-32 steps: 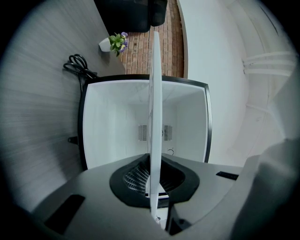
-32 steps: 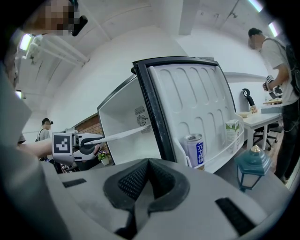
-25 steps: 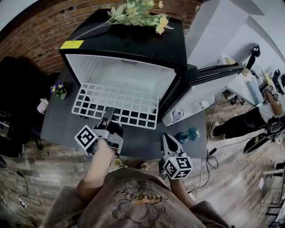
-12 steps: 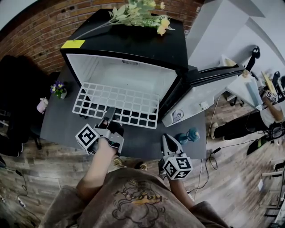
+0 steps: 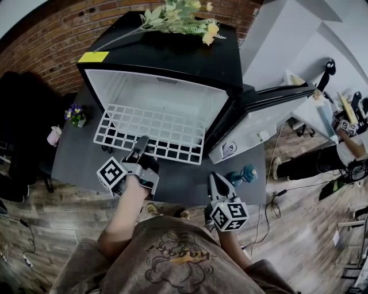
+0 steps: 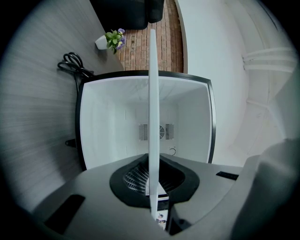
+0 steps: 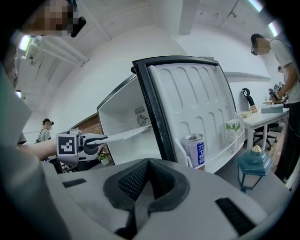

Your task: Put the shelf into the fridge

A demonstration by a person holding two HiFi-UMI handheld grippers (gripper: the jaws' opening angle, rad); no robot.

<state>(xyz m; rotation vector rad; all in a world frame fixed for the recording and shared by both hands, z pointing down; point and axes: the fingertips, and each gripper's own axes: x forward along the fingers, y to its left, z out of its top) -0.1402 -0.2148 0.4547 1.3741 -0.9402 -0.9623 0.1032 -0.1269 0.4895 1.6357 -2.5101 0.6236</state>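
Observation:
A black mini fridge (image 5: 172, 54) stands on a dark mat with its door (image 5: 261, 120) swung open to the right; its white inside (image 6: 140, 122) holds nothing. The white wire shelf (image 5: 150, 133) lies flat at the fridge's mouth, its far edge just inside. My left gripper (image 5: 141, 143) is shut on the shelf's near edge; in the left gripper view the shelf (image 6: 153, 93) shows edge-on between the jaws. My right gripper (image 5: 216, 185) hangs shut and empty below the door, apart from the shelf (image 7: 124, 135).
Flowers (image 5: 178, 17) lie on top of the fridge. A can (image 7: 195, 150) and a carton (image 7: 232, 131) sit in the door rack. A teal lantern (image 5: 242, 173) stands on the mat by the door. Small flower pots (image 5: 76, 115) sit left. People stand at desks on the right.
The shelf and my left gripper have moved slightly toward the fridge opening. The right gripper has stayed where it was.

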